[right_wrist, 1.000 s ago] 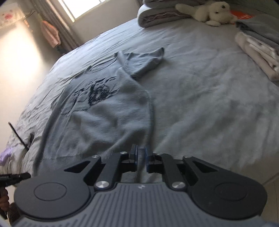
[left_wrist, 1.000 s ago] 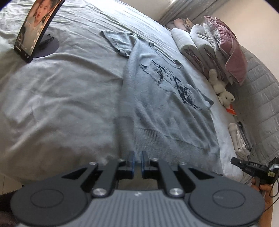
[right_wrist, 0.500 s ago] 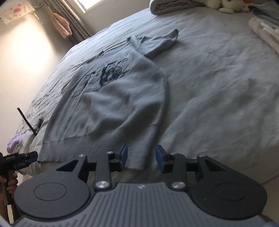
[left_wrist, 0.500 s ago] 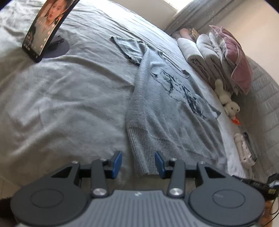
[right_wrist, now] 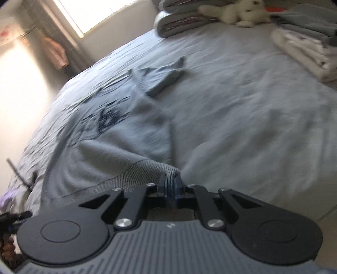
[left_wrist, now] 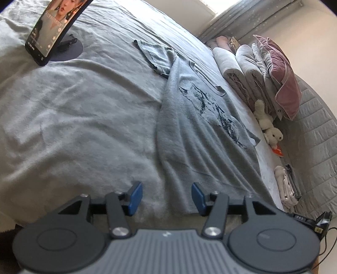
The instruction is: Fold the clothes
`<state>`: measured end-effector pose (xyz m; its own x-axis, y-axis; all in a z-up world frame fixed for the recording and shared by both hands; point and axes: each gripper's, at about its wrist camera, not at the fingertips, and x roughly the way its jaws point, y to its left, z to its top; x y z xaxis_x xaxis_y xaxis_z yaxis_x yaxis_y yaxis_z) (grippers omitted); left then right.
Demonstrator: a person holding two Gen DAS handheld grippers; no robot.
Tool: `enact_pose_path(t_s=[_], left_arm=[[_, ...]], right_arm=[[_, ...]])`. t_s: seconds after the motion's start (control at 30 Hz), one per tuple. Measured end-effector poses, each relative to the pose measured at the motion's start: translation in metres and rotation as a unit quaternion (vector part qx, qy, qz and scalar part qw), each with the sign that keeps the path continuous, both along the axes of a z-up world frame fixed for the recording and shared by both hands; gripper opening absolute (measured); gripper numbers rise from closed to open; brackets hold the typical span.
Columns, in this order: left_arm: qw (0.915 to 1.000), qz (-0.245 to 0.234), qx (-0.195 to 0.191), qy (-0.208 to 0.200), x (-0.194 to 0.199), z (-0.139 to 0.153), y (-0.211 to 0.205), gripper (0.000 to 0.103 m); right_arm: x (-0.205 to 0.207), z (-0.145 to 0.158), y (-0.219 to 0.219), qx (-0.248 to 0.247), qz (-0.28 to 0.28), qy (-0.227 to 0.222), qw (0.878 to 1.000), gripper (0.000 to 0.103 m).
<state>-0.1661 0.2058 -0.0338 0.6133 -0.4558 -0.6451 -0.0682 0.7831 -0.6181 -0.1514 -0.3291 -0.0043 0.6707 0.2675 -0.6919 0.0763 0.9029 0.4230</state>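
A grey knitted sweater with a dark printed design on its chest lay spread flat on the grey bed, hem toward the near edge of the bed and neckline toward the far side. One short sleeve stuck out sideways from the sweater at its far end.

The left tool hovered at the sweater's ribbed hem, at the corner on that side. Its blue pads stood apart and the jaws were opening; the hem corner lay between them, but the pads were not pressing on it.

The right tool was pressed together and pinching the other hem corner of the sweater. The ribbed band was bunched into a small peak at the pads and raised off the bed, with a fold of knit running back from it across the sweater. This view was blurred, so the far parts of the sweater showed only roughly.

Beyond the sweater's sleeve, on the far left of the bed, a phone leaned on a round dark stand with its screen lit. Past the neckline side of the sweater, rolled quilts and a mauve pillow were stacked along the headboard, with a white plush toy just beside them. Further along from the toy, near the sweater's hem side, sat a small pile of folded light clothes. In the right wrist view the same pile lay well apart from the sweater, and a window showed beyond the bed
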Motion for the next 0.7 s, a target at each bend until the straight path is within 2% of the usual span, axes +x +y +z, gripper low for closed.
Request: enact_pose_path(t_s=[0.27, 0.3, 0.4, 0.5, 0.6, 0.7], left_arm=[[0.9998, -0.017, 0.001, 0.003, 0.006, -0.007, -0.025, 0.05], [0.9998, -0.017, 0.004, 0.002, 0.007, -0.008, -0.028, 0.043], [0.9998, -0.003, 0.018, 0.008, 0.01, -0.014, -0.032, 0.004], [0.9996, 0.016, 0.017, 0.013, 0.008, -0.011, -0.03, 0.003], [0.9969, 0.023, 0.073, -0.015, -0.004, 0.011, -0.033, 0.002], [0.9944, 0.02, 0.099, -0.032, -0.016, 0.03, -0.032, 0.002]], right_arm=[[0.008, -0.017, 0.002, -0.04, -0.008, 0.02, 0.999, 0.008], [0.008, -0.018, 0.004, -0.046, -0.006, 0.02, 0.999, 0.008], [0.009, -0.018, 0.009, -0.06, -0.001, 0.017, 0.998, 0.008], [0.009, -0.014, 0.01, -0.062, 0.003, 0.017, 0.998, 0.008], [0.005, -0.004, 0.013, -0.065, 0.013, 0.008, 0.998, 0.008], [-0.002, 0.008, 0.017, -0.062, 0.026, -0.002, 0.998, 0.008]])
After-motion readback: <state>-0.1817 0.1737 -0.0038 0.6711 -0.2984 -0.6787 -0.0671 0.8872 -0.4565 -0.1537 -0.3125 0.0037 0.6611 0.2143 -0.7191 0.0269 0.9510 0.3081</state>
